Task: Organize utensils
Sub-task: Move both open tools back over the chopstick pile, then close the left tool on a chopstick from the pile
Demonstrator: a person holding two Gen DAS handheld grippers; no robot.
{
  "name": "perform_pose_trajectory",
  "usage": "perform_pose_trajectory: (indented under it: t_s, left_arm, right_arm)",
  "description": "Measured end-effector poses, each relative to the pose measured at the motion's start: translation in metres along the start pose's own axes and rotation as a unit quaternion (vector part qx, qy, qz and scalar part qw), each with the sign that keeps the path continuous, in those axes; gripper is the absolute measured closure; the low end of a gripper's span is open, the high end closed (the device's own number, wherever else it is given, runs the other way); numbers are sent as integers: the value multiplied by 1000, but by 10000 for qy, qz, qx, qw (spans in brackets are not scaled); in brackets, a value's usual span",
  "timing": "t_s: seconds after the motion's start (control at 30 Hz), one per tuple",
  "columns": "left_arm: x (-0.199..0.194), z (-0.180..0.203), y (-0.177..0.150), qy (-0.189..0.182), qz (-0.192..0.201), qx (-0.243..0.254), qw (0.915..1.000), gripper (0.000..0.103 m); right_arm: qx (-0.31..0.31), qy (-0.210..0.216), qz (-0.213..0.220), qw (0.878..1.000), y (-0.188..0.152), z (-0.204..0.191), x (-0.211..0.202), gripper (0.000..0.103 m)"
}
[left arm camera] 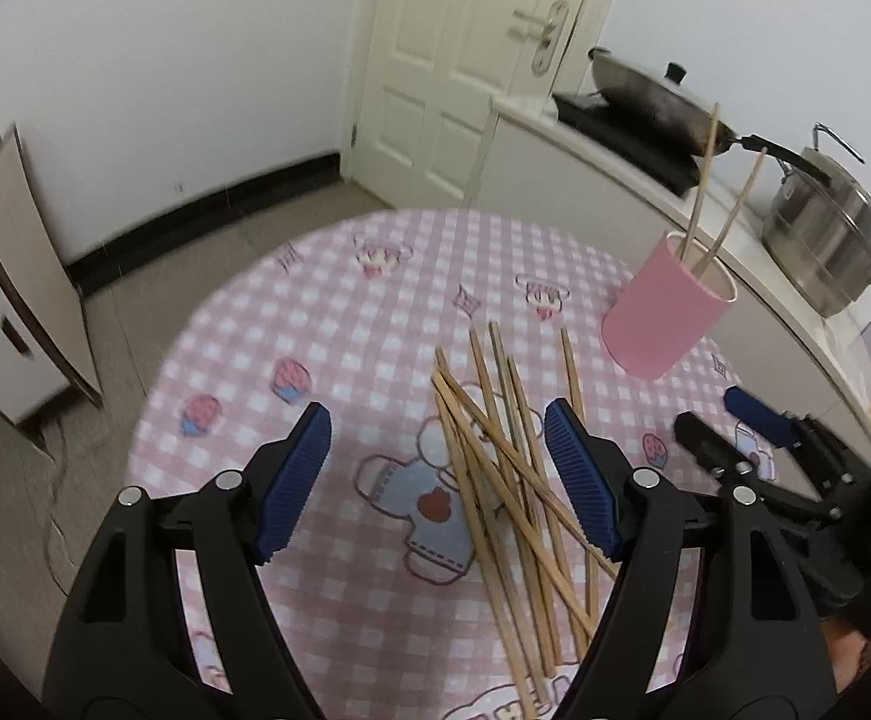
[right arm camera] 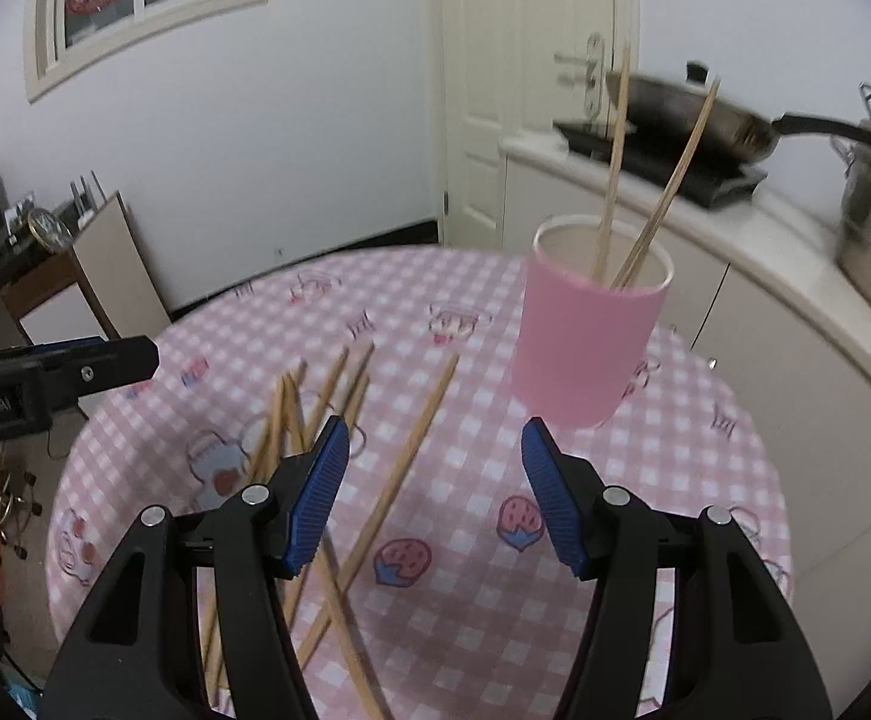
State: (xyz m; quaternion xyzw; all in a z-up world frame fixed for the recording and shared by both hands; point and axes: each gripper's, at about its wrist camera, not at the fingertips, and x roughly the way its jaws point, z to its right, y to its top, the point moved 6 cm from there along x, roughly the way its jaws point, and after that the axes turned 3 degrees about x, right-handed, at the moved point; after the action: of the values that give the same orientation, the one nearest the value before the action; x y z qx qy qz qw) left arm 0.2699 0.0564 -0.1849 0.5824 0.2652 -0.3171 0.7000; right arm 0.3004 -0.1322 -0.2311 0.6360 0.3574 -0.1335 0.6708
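So you're only partway in: the pink cup (right arm camera: 585,336) has two chopsticks (right arm camera: 615,180) standing in it, leaning against the rim, and the rest are in a messy crossed pile (left arm camera: 513,480) lying flat on the checked counter (left arm camera: 327,312), near the cup but not touching it. I can't get an exact count since they overlap, but most of the job looks undone. Your left claw (left arm camera: 438,474) is wide open with nothing in it, hanging over the left side of the pile, so the sticks show between and under the right-hand pad. Your right claw (right arm camera: 435,492) is open and empty too, pointing at the bare bit of cloth between the pile and the cup, with one loose stick (right arm camera: 411,468) running diagonally just under it. My guess is the next grab is a stick off the top of the heap, and the crossed ones underneath could shift or roll when you lift it. Watch the two claws as well: each shows up at the edge of the other's view, so they're working close together. Behind the counter there's a wok (left arm camera: 651,102) on a hob and a steel pot (left arm camera: 825,240) on the side unit, well clear of you, plus a door (left arm camera: 465,60).
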Motion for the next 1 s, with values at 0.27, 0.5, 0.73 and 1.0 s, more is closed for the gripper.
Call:
perform_pose_trajectory:
  t_s: [0.27, 0.5, 0.73, 1.0]
  left_arm:
    - [53, 5, -6, -104, -698, -237, 9972, 57]
    - [85, 2, -9, -82, -1101, -366, 9932, 67]
    - [105, -1, -6, 20, -1298, -391, 9908, 72]
    - [115, -5, -1, 40, -1338, -434, 9900, 79]
  right_arm:
    - [93, 72, -333, 9994, -7, 7, 30, 46]
    - [191, 208, -505, 9983, -7, 15, 45, 46]
    - [179, 284, -618, 9975, -7, 14, 59, 46]
    - [165, 331, -715, 9968, -4, 14, 67, 46]
